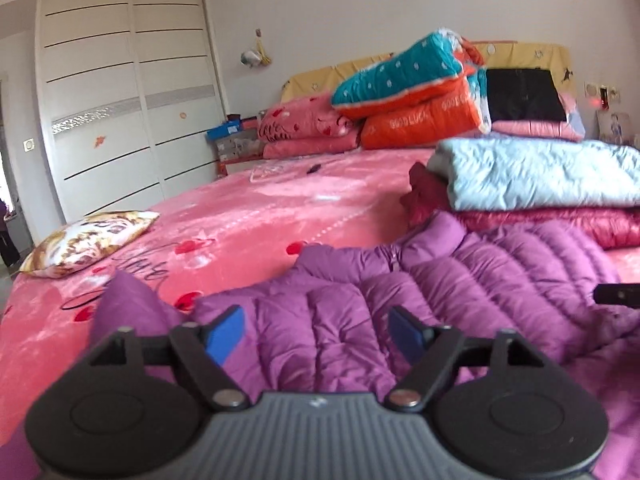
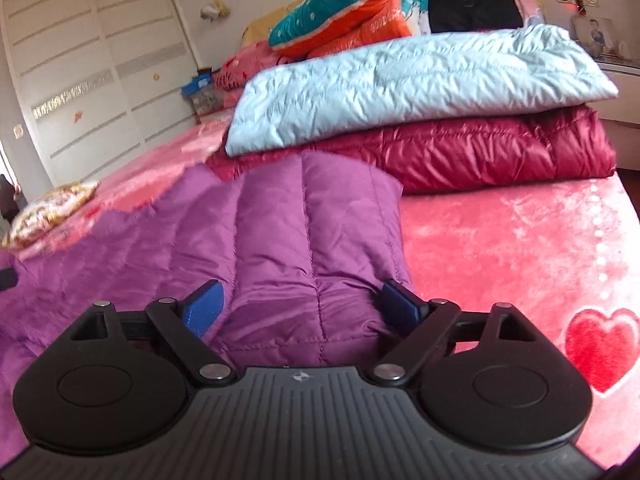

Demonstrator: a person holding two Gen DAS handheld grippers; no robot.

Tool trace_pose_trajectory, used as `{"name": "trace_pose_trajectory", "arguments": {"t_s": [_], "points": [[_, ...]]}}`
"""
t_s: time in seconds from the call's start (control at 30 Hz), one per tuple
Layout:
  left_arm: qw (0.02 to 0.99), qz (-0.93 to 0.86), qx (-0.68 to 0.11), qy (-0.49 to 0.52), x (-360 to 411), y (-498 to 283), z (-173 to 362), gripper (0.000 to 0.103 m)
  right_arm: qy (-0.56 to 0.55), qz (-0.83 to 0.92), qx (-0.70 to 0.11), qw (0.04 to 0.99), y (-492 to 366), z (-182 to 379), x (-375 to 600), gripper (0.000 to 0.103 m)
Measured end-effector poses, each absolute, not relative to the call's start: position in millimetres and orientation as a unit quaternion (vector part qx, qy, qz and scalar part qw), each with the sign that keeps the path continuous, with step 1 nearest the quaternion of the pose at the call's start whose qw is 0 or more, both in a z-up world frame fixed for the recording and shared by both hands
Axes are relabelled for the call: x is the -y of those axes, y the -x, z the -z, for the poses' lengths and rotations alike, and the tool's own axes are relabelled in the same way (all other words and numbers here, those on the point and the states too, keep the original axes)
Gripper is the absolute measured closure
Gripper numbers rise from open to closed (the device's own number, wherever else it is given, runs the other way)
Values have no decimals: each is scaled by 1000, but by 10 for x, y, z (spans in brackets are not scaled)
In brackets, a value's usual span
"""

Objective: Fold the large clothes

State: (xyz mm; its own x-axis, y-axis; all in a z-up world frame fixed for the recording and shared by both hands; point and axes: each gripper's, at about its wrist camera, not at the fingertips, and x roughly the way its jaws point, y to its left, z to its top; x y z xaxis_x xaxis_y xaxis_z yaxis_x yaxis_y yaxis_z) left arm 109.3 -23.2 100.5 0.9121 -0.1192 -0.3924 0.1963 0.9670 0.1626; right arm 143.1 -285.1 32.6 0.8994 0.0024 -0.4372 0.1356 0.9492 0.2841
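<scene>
A purple quilted down jacket (image 1: 400,300) lies spread on the pink bed. My left gripper (image 1: 318,332) is open, its blue pads wide apart just above the jacket's body. In the right wrist view the jacket's sleeve (image 2: 312,232) runs forward between the fingers. My right gripper (image 2: 302,306) is open, with the sleeve's near end lying between its blue pads. A dark tip of the right gripper shows at the left view's right edge (image 1: 618,294).
A folded light blue jacket (image 2: 400,80) lies on a folded dark red one (image 2: 480,152) behind the purple jacket. Folded quilts (image 1: 412,92) are stacked at the headboard. A tiger-print cushion (image 1: 88,240) lies at the bed's left edge. A white wardrobe (image 1: 128,92) stands left.
</scene>
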Motion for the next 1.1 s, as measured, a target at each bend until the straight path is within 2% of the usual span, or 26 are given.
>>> {"name": "trace_pose_trajectory", "arguments": {"t_s": [0.17, 0.3, 0.63, 1.1], "points": [[977, 67, -181, -93, 49, -606, -1201, 3, -158, 23, -197, 967, -1213, -492, 2784, 0], [978, 57, -183, -87, -160, -243, -1276, 1, -142, 12, -189, 971, -929, -545, 2635, 0], [974, 13, -216, -68, -705, 504, -1278, 1, -127, 11, -211, 969, -232, -512, 2331, 0], [956, -41, -276, 87, -1516, 1014, -1018, 1, -75, -10, -230, 970, 571, -602, 1853, 0]]}}
